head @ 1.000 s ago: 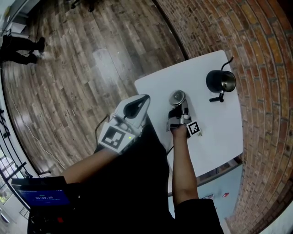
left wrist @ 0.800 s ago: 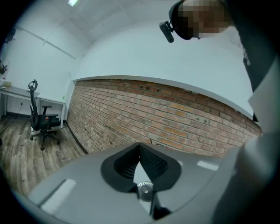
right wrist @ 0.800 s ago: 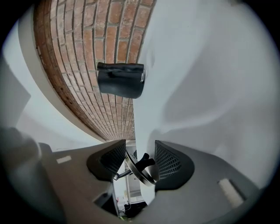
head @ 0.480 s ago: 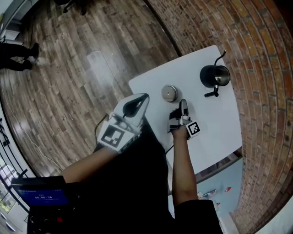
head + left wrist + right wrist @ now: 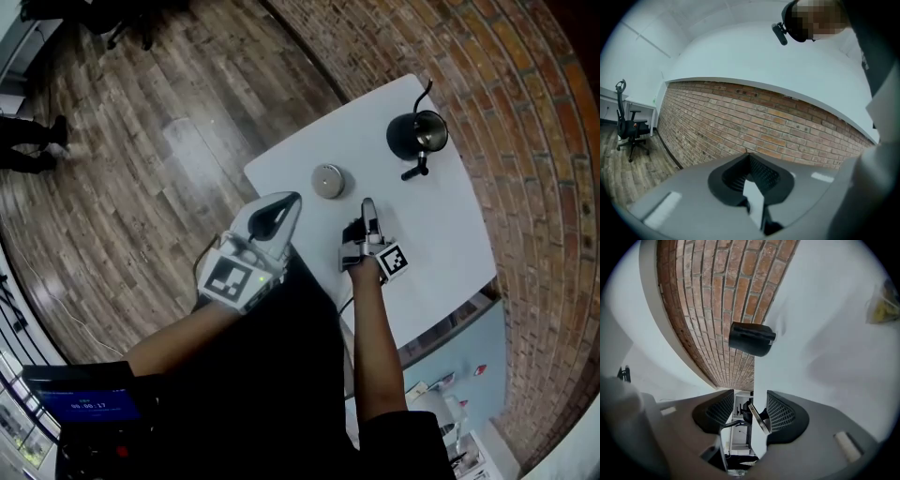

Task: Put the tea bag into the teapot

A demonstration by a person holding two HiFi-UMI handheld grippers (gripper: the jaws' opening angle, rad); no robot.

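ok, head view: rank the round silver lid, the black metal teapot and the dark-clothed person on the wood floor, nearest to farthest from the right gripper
1. Round silver lid, just left of the right gripper.
2. Black metal teapot, farther ahead, to its right.
3. Dark-clothed person, far left edge of the view.

The black metal teapot (image 5: pixel 417 136) stands on the white rectangular table (image 5: pixel 441 234), near the far corner by the red brick wall (image 5: pixel 525 141). The round silver lid (image 5: pixel 328 180) lies on the table left of the teapot, well apart from it. The right gripper (image 5: pixel 367 204) hangs over the table, just right of the lid and nearer the person. A small yellowish packet (image 5: pixel 883 305), perhaps the tea bag, lies on the tabletop apart from the teapot.
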